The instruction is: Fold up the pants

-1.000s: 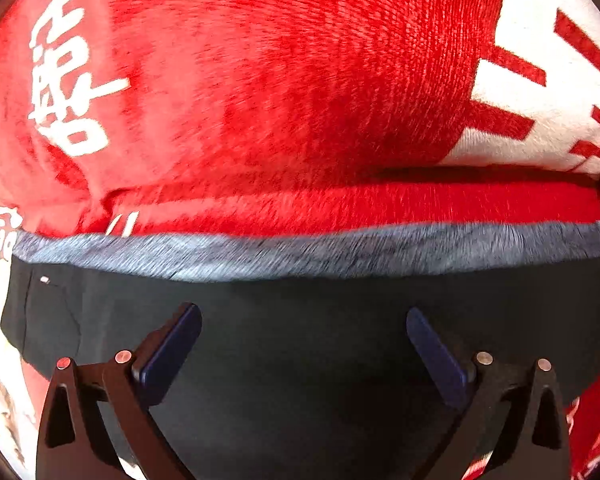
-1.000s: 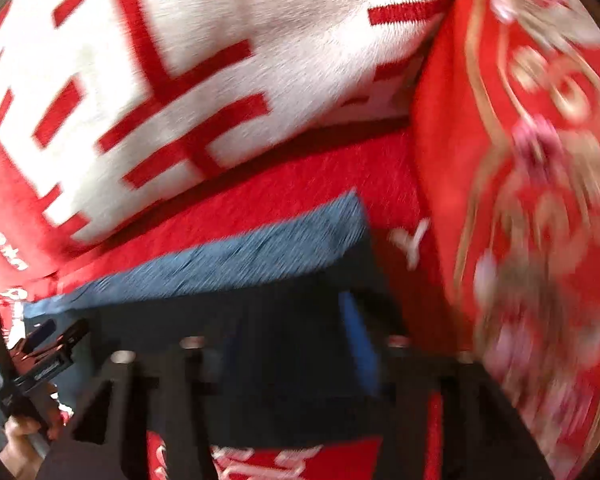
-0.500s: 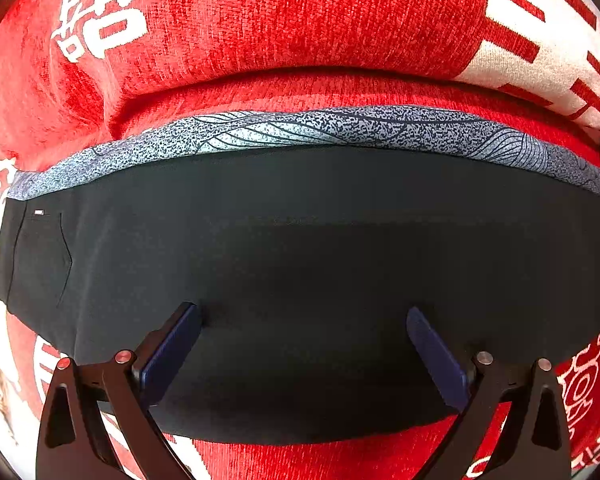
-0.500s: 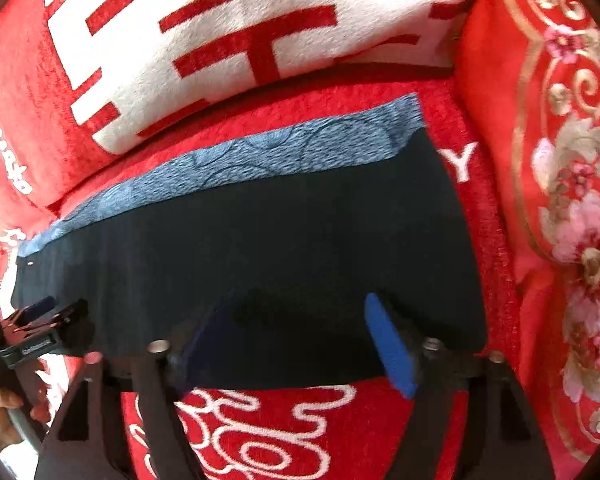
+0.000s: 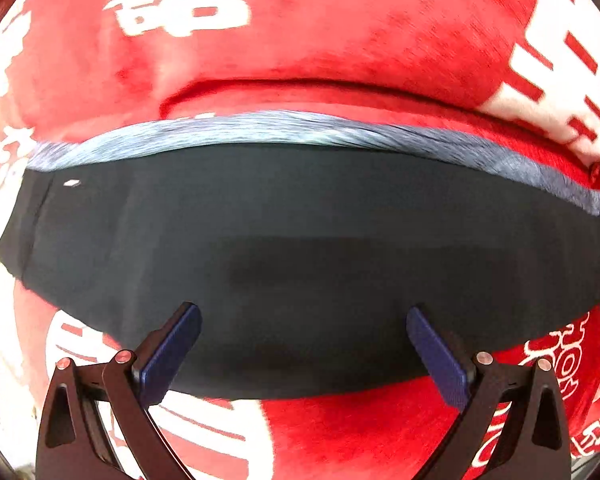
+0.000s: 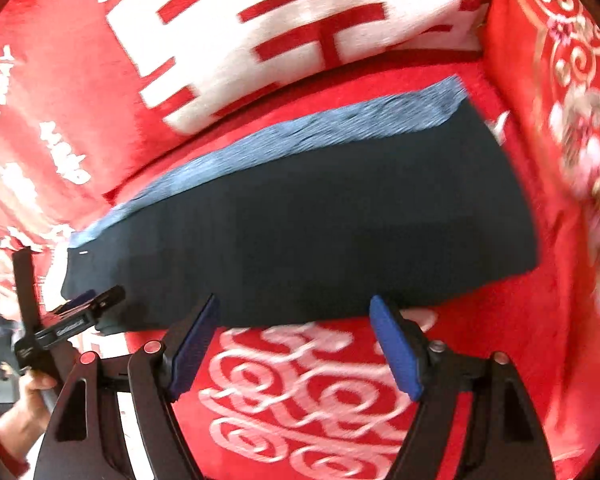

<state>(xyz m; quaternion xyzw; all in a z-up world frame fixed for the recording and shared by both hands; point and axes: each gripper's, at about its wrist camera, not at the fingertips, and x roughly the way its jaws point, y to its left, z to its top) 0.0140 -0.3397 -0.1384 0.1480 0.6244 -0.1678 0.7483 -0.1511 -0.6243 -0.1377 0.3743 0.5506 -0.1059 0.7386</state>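
The dark pants (image 5: pixel 300 248) lie flat, folded into a long band on the red sofa seat, with a grey-blue patterned strip (image 5: pixel 284 130) showing along the far edge. They also show in the right wrist view (image 6: pixel 320 220). My left gripper (image 5: pixel 302 326) is open and empty, its fingertips over the pants' near edge. My right gripper (image 6: pixel 294 316) is open and empty, at the pants' near edge. The left gripper (image 6: pixel 82 312) also shows at the pants' left end in the right wrist view.
The red seat cover (image 6: pixel 320 392) has white swirl patterns. Red-and-white cushions (image 6: pixel 284 28) stand behind the pants. A red floral cushion (image 6: pixel 572 128) stands at the right end. A hand (image 6: pixel 32 384) holds the left gripper.
Both grippers have pulled back from the pants, so more of the pants and the seat in front show. The right gripper's jaws have opened wider.
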